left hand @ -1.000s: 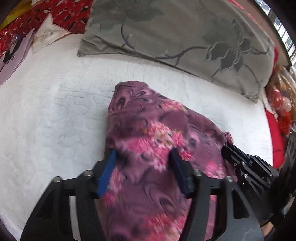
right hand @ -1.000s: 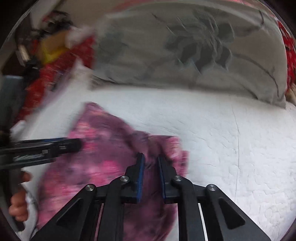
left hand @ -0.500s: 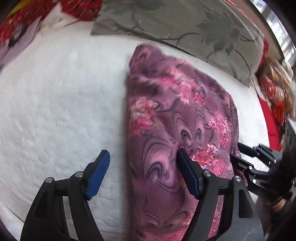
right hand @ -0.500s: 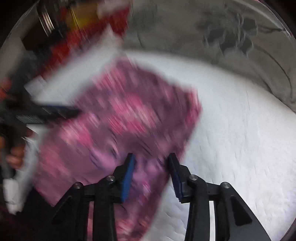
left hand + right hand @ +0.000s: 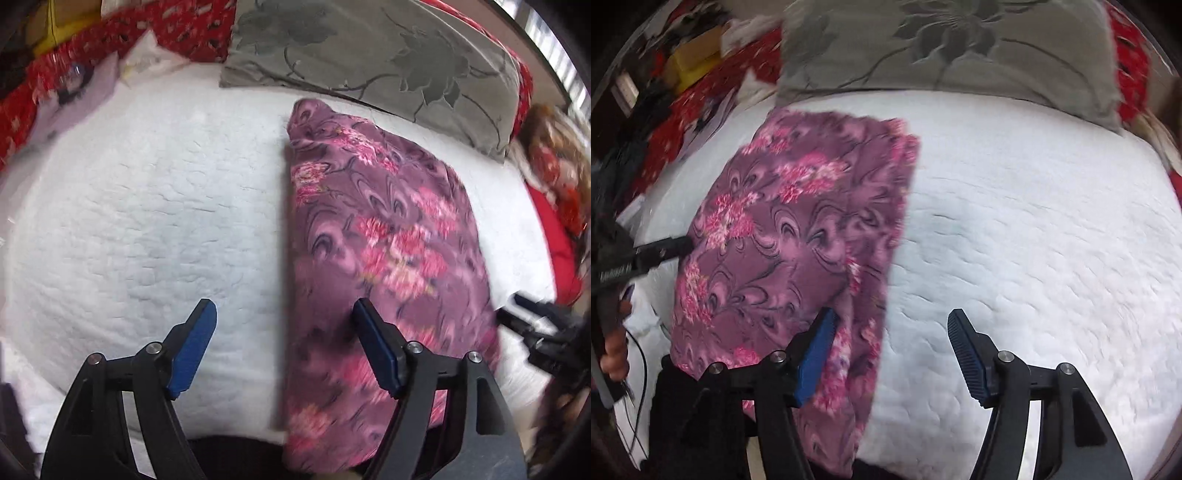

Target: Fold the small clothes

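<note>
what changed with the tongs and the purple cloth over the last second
Both tongs let go: the right tongs, shut on the purple floral garment a second ago, now stand open, and the left tongs have drawn off it to its left edge. The garment now lies flatter. The grey pillow stayed put.

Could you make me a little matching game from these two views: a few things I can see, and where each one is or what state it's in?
Things:
1. purple floral garment
2. grey pillow
3. left gripper
4. white quilt

States:
a. jaws wide apart, holding nothing
b. spread under everything
c. lying as a long folded strip
d. at the far edge of the bed

Pairs: 1-c, 2-d, 3-a, 4-b
</note>
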`<state>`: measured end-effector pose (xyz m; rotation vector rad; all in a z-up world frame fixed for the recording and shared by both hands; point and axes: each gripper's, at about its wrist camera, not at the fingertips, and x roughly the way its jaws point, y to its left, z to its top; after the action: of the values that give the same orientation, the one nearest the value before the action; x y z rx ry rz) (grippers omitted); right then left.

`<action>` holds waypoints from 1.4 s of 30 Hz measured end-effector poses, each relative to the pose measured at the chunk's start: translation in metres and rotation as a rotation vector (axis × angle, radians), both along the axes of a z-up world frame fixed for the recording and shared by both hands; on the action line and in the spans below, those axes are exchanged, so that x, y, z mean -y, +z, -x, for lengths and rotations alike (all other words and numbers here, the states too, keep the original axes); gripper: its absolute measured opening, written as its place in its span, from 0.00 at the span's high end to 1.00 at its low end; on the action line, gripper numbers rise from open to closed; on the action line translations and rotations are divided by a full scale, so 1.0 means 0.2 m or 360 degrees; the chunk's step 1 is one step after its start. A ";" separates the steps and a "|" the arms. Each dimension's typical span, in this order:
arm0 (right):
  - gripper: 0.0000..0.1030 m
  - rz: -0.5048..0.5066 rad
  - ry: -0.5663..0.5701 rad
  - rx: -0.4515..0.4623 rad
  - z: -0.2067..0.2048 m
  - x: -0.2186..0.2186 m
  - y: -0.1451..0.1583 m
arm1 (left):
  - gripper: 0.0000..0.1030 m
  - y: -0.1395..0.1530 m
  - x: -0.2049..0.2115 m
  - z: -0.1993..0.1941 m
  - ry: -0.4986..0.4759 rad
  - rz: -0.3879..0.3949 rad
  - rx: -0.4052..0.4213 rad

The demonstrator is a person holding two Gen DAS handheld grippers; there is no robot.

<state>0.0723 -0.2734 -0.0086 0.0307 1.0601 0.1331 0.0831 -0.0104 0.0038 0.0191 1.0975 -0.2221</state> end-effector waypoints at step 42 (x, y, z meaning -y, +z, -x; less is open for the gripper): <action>0.06 0.0374 -0.0124 0.0398 0.63 -0.22 0.22 | 0.26 0.06 0.11 0.61 -0.0111 -0.0174 0.0285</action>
<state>-0.0531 -0.2296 0.0345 -0.1534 0.8178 -0.0582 -0.0392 -0.0323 0.0162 0.1721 0.9300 -0.2182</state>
